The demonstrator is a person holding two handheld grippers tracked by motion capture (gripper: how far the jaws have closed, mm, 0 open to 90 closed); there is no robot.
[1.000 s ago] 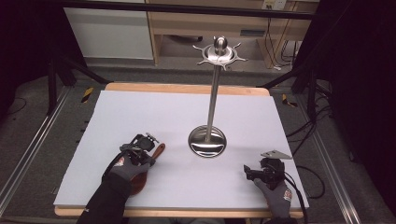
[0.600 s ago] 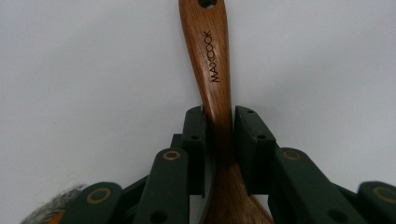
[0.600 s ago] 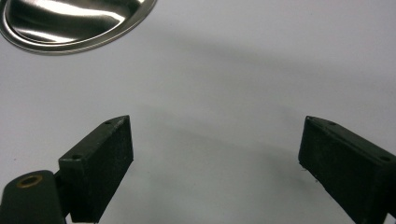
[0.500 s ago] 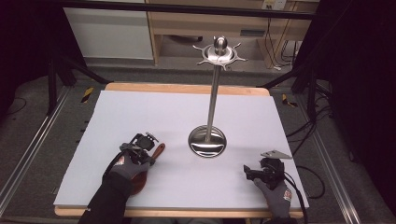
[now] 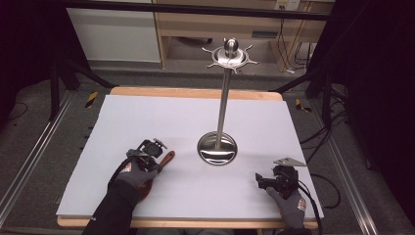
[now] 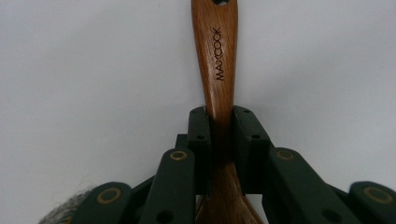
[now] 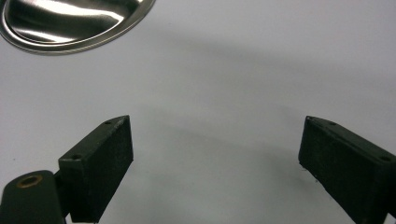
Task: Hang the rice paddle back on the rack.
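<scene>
A brown wooden spoon (image 6: 217, 56) lies on the white table cover, its handle (image 5: 168, 157) pointing toward the stand. My left gripper (image 6: 223, 116) is shut on that handle; its jaws have just been closing, and both pads press the wood. In the high view the left gripper (image 5: 157, 159) sits at the front left, and the hand hides the spoon's bowl. My right gripper (image 7: 215, 135) stands open over bare cover at the front right (image 5: 264, 180), with nothing between its fingers.
A tall steel utensil stand (image 5: 223, 98) rises mid-table from a round dished base (image 5: 217, 148), with hooks around its top (image 5: 230, 56). The base's rim (image 7: 70, 23) lies ahead and left of the right gripper. The wooden table edge (image 5: 195, 92) borders the white cover.
</scene>
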